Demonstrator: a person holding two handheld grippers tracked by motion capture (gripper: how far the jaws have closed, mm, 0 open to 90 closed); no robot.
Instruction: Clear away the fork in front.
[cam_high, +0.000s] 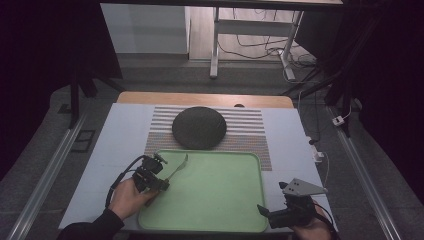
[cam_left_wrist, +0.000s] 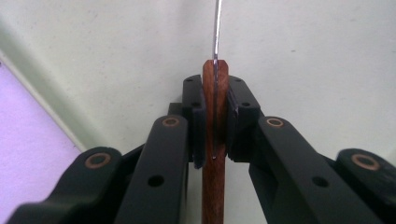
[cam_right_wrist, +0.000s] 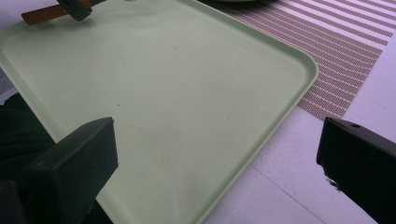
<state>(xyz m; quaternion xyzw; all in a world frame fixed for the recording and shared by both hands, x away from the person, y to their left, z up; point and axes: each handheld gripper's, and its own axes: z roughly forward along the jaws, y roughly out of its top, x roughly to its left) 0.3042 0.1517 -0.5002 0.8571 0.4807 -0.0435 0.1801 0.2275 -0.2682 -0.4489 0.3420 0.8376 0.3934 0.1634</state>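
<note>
A wooden-handled utensil (cam_high: 178, 168) with a thin metal front end hangs low over the left part of the pale green tray (cam_high: 220, 195). My left gripper (cam_high: 160, 175) is shut on its handle. In the left gripper view the brown handle (cam_left_wrist: 215, 186) is pinched between both pads, the metal runs up edge-on, and my left gripper (cam_left_wrist: 215, 112) points at the tray floor (cam_left_wrist: 303, 56). My right gripper (cam_high: 265, 212) stands open at the tray's near right corner with nothing between its jaws. In the right gripper view my right gripper (cam_right_wrist: 219, 140) faces the tray (cam_right_wrist: 187, 93), with the utensil's handle (cam_right_wrist: 44, 14) far off.
A dark round plate (cam_high: 199, 127) lies on a striped placemat (cam_high: 250, 131) just behind the tray. The placemat (cam_right_wrist: 345, 42) reaches the tray's far right corner. White table surface (cam_high: 120, 145) runs along both sides of the tray.
</note>
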